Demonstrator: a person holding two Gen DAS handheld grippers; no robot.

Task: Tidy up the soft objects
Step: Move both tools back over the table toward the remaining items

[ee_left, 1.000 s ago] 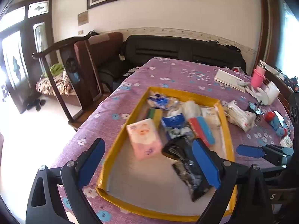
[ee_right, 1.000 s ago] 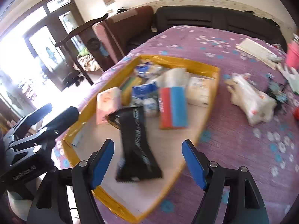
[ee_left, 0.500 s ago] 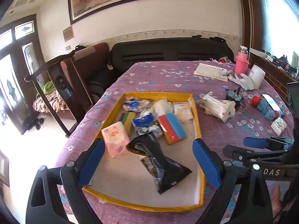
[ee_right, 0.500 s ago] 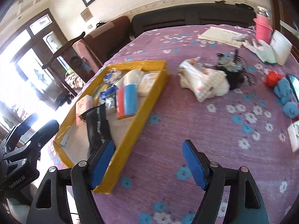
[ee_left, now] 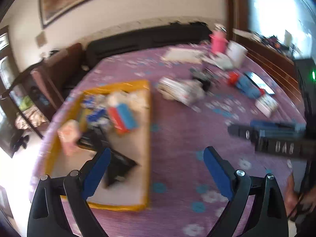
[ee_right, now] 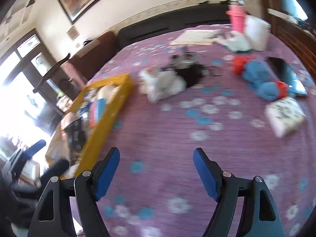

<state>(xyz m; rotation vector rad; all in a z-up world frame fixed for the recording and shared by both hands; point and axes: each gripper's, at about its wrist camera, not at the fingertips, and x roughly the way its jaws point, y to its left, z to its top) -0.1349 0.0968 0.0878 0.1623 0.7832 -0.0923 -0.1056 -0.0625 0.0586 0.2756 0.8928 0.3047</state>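
Both views have swung away from the yellow tray (ee_left: 147, 138) since a second ago: then it filled the middle of each picture, now it sits off to the left and the purple flowered tablecloth (ee_right: 167, 138) lies under both claws. The left gripper (ee_left: 156, 169) is spread wide with nothing between its blue pads; the right gripper (ee_right: 156, 169) likewise stands wide and empty over bare cloth.

The tray holds a black packet (ee_left: 116, 167) nearest its front, a pink pack (ee_left: 68, 138) at its left wall, a red-and-blue pack (ee_left: 123, 116), and blurred blue and white packs behind.

Loose on the cloth beyond the tray lies a white wrapped bundle (ee_right: 162, 84). The right view shows clearly a blue and red soft toy (ee_right: 258, 77) and a white patterned pack (ee_right: 284, 115). Only the left view shows the tray's floor.
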